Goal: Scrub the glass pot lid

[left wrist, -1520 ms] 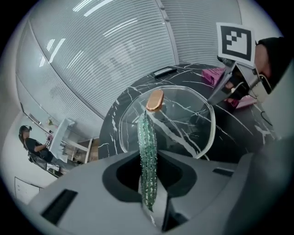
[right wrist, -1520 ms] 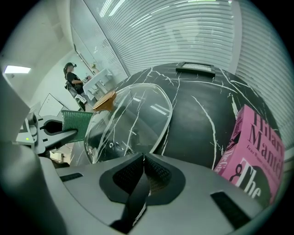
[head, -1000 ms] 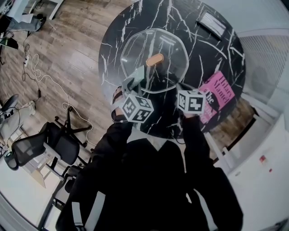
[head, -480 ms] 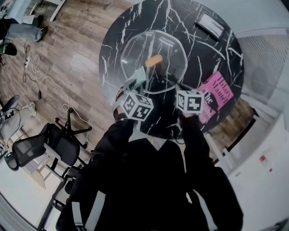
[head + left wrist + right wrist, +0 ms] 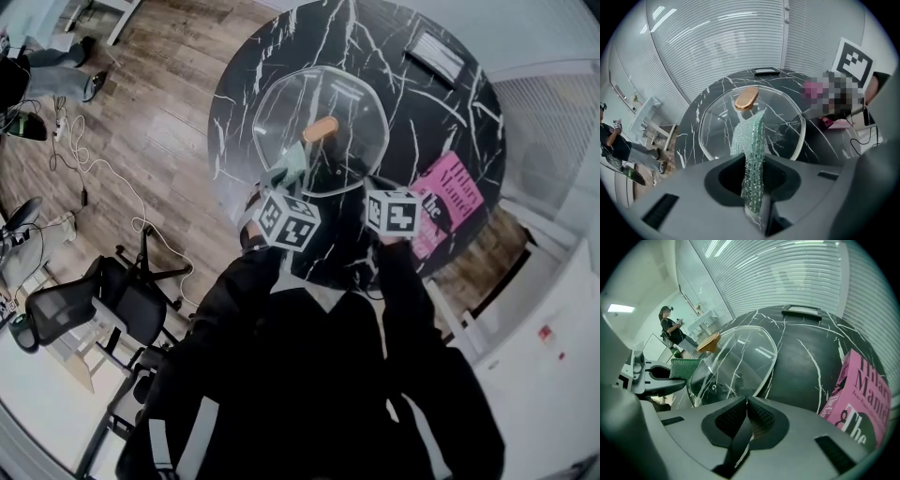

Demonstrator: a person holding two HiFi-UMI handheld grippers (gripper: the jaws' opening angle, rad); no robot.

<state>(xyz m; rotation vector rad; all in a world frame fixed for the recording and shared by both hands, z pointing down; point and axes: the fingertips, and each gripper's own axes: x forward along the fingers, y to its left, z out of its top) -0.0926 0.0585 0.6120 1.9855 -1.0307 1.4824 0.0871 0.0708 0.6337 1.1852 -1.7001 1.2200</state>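
Scrub seemingly mid-way, no finish evident: left gripper clamps green scrub cloth against glass pot lid mid-table, right gripper pinching its rim.

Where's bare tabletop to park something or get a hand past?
Free on the marble table: the far arc between the glass pot lid and the dark flat object; the band between lid and pink book. Crowded near edge: left gripper with green cloth and right gripper pinching the lid's rim.
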